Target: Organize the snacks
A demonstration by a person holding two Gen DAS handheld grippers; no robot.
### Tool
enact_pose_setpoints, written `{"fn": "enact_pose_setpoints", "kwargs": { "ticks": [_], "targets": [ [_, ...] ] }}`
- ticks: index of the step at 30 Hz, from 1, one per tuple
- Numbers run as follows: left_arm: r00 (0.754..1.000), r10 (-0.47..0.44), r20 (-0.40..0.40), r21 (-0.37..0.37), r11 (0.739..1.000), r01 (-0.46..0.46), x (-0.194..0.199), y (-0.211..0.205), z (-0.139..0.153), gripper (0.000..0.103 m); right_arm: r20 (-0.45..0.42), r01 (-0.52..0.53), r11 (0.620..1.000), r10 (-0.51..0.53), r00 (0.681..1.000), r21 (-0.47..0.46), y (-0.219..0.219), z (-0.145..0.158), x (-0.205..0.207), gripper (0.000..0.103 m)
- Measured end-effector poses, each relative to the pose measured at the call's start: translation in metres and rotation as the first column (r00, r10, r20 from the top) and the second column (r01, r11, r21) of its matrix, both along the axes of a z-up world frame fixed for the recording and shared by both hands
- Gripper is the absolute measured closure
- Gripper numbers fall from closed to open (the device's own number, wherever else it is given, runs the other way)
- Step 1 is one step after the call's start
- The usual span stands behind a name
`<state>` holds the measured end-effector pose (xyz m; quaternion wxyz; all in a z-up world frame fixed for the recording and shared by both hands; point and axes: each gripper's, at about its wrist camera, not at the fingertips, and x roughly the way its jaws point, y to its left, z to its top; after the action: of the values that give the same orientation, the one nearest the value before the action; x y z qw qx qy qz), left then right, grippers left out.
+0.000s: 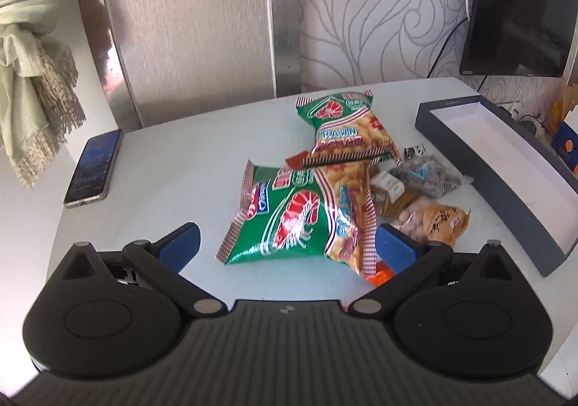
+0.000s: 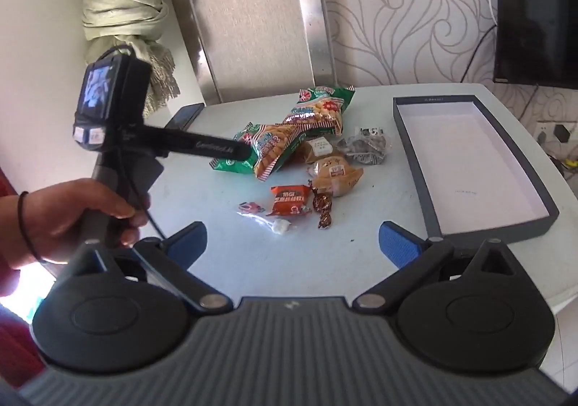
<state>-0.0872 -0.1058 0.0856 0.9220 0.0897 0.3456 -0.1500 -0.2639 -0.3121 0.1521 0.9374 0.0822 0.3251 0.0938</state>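
Glossy foil prawn cracker bags point(image 1: 296, 221) ahead of jaws, smooth matt worktop point(image 1: 173, 196), matt cardboard box point(image 1: 505, 167) right, ribbed blue rubbery pads point(image 1: 178, 247)

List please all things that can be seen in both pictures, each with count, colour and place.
green prawn cracker bags: two, green-red, table centre, overlapping
small wrapped snacks: several, brown, orange, grey, right of and in front of the bags
shallow cardboard box: one, dark grey, white inside, right side, nothing in it
smartphone: one, dark, left edge
white table: one
knotted curtain: one, pale green, left
left gripper: jaws open, over near bag
right gripper: jaws open
left hand: holds the left gripper's handle
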Motion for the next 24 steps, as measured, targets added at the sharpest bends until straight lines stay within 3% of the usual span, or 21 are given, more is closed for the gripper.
{"fn": "enact_pose_setpoints", "kwargs": {
  "ticks": [13, 22, 24],
  "targets": [
    [0.997, -0.075, -0.013, -0.031, 0.997, 0.075, 0.038, 0.008, -0.016, 0.000, -0.007, 0.067, 0.990, -0.068, 0.998, -0.127, 0.062, 0.020, 0.007, 0.000],
    [0.994, -0.112, -0.007, -0.056, 0.992, 0.111, 0.058, 0.009, -0.025, 0.000, -0.034, 0.116, 0.973, -0.126, 0.991, -0.202, 0.076, 0.016, 0.019, 0.000],
    [0.992, -0.128, 0.002, -0.063, 0.990, 0.128, 0.061, 0.006, -0.029, 0.000, -0.003, 0.108, 0.973, -0.111, 0.994, -0.205, 0.076, 0.012, 0.022, 0.000]
  ]
}}
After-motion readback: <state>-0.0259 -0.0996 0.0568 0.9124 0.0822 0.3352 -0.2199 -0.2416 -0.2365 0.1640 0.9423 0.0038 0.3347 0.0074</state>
